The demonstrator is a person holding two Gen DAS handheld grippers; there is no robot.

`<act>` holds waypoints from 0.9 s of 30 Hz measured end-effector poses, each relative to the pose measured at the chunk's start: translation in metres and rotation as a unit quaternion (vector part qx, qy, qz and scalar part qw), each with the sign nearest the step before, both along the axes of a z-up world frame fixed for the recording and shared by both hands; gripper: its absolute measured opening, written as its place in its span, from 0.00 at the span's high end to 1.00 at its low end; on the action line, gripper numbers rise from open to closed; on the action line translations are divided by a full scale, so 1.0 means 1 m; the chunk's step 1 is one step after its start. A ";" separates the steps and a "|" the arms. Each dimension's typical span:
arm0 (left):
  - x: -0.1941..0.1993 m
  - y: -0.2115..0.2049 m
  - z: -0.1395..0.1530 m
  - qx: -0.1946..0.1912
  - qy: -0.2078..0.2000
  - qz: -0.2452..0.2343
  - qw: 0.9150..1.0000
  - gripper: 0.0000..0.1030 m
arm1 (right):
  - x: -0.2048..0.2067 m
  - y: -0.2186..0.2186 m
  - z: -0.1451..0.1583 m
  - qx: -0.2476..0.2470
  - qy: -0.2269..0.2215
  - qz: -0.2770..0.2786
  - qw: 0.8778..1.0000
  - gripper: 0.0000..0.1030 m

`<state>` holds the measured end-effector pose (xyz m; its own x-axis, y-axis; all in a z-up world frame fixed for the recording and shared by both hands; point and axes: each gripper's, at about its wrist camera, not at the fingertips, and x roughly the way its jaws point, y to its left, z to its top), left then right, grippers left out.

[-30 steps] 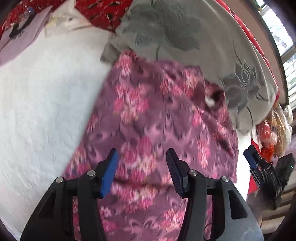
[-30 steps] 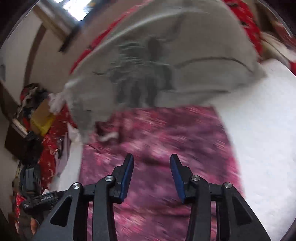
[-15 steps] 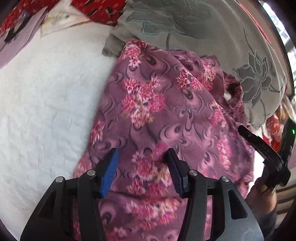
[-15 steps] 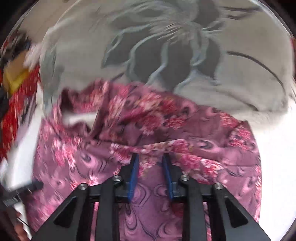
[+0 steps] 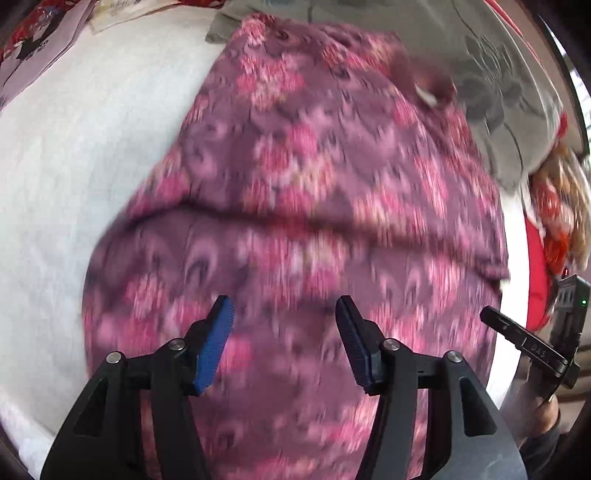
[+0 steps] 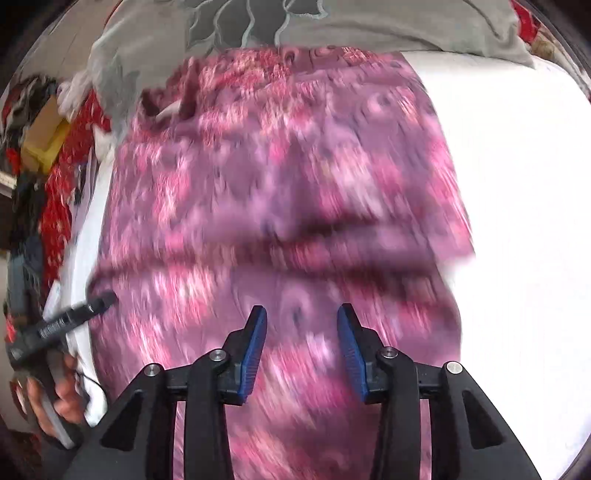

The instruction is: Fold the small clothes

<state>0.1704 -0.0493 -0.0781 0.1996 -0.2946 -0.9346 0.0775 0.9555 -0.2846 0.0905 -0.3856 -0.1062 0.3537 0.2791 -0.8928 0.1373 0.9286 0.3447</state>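
The garment (image 5: 303, 206), a purple floral piece, lies spread on the white bed (image 5: 74, 155), its far end against a grey pillow (image 6: 332, 22). A fold edge runs across its middle, the near part doubled over; I judge a first fold is made and the cloth is laid flat so the next can follow.

The left hand-held gripper (image 5: 284, 339) hangs over the near part with its jaws wide apart and nothing between them. The right hand-held gripper (image 6: 301, 343) hangs likewise, jaws apart and empty. Both look placed above the near edge, ready for a fresh hold.

Both views are smeared by motion, so the print and the hems are hard to read. I cannot tell what kind of garment it is. Its near edge is hidden beneath the gripper bodies. A white scrap near the far corner may be a label.
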 end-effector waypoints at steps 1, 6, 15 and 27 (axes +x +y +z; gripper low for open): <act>-0.014 0.001 0.000 0.003 0.007 -0.006 1.000 0.45 | -0.019 -0.001 0.000 -0.010 0.004 0.004 1.000 0.60; -0.057 0.008 0.003 0.007 0.025 -0.018 1.000 0.45 | -0.088 -0.001 -0.009 -0.032 0.035 0.010 0.999 0.56; -0.114 0.070 0.008 -0.024 0.063 0.013 0.998 0.45 | -0.174 -0.003 -0.003 -0.039 0.014 0.002 0.999 0.55; -0.171 0.149 -0.025 -0.160 0.143 0.041 0.976 0.45 | -0.253 -0.062 -0.047 0.082 0.003 -0.107 0.991 0.48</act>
<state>-0.0009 0.0999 -0.1036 -0.0200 -0.5737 -0.8188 -0.1222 0.8142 -0.5675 -0.1630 -0.4475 -0.1530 0.4156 0.3392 -0.8439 0.3279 0.8096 0.4869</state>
